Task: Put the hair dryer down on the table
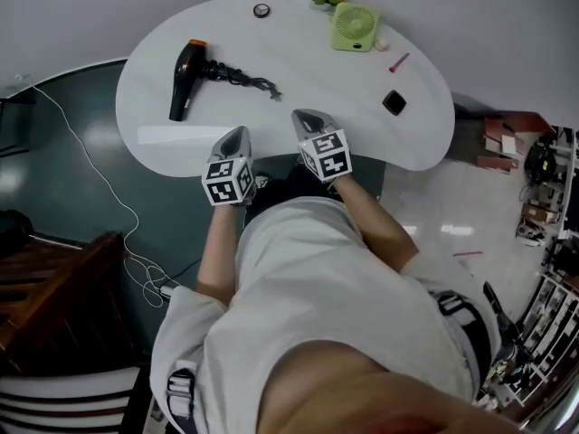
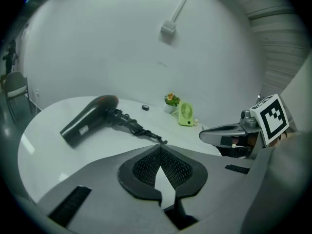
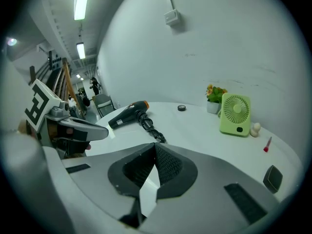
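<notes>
Your left gripper and right gripper are both closed tight on nothing, side by side over the near edge of the table. The dryer lies on it, ahead and left of your left gripper, well apart, its cord trailing rightward.

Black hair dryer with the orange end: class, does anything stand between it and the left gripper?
Nothing visible. Bare white table separates the left gripper from the black hair dryer; only its own cord trails nearby.
</notes>
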Tool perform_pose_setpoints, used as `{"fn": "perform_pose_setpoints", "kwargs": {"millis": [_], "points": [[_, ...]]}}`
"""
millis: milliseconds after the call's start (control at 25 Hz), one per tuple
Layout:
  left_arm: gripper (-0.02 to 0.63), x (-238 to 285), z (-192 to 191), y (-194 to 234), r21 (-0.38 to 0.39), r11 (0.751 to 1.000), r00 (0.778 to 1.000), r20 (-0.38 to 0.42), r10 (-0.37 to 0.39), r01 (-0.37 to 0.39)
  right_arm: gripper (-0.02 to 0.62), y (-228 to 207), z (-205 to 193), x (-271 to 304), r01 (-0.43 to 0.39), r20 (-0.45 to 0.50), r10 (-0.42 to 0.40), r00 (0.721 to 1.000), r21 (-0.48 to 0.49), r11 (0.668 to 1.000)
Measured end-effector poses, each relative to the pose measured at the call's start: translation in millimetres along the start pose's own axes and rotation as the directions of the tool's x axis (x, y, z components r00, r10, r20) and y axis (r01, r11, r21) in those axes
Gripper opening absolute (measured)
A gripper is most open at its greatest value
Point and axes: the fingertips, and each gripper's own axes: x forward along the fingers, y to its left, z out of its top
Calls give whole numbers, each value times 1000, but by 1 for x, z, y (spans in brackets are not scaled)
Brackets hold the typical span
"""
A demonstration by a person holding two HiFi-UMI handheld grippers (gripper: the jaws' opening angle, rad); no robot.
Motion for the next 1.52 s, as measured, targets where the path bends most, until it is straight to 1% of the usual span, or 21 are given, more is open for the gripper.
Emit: {"fn": "perform_pose_setpoints", "kwargs": {"millis": [80, 160, 240, 360, 440, 520, 640, 800, 880, 1000, 1120, 1240, 1360, 1520], "points": [[18, 11, -1, -16, 35, 999, 999, -35, -32, 33, -2, -8, -7, -8, 4, 0, -4, 1000, 23, 1000], [18, 19, 1, -30, 43, 997, 997, -51, -54, 57, -2, -16, -14, -16, 13, -2, -13, 1000, 37, 999], [18, 27, 10, -42, 52, 997, 997, -36, -63, 64, -2, -31, -17, -22, 36, 7, -37, 999, 60, 998], [18, 40, 34, -53, 100, 994, 999, 15, -50, 49, -2, -60, -17, -32, 85, 39, -89, 995, 109, 990], [18, 44, 46, -61, 116, 992, 998, 44, -52, 46, -2, -78, -15, -41, 117, 63, -125, 990, 119, 986], [18, 45, 53, -73, 129, 990, 996, 53, -65, 58, -2, -92, -10, -53, 145, 83, -155, 984, 122, 982], [18, 46, 71, -91, 181, 980, 993, 64, -95, 82, -2, -107, 11, -66, 174, 136, -192, 972, 132, 976], [18, 41, 103, -114, 240, 966, 982, 130, -134, 100, -2, -113, 48, -82, 188, 230, -209, 951, 110, 976], [18, 35, 118, -120, 255, 963, 976, 169, -138, 92, -2, -112, 63, -90, 183, 260, -203, 944, 102, 978], [18, 24, 139, -125, 266, 962, 967, 224, -121, 59, -2, -112, 85, -103, 179, 308, -198, 931, 89, 980], [18, 11, 163, -128, 271, 962, 950, 289, -116, 35, -2, -115, 108, -119, 195, 363, -207, 908, 70, 978], [18, -5, 187, -136, 300, 954, 929, 344, -132, 25, -2, -119, 126, -135, 218, 403, -220, 888, 52, 975], [18, -22, 211, -149, 340, 940, 906, 394, -156, 14, -2, -124, 144, -151, 232, 436, -229, 871, 47, 972], [18, -43, 238, -167, 356, 935, 870, 457, -182, 9, -2, -124, 169, -175, 221, 489, -221, 844, 59, 974]]}}
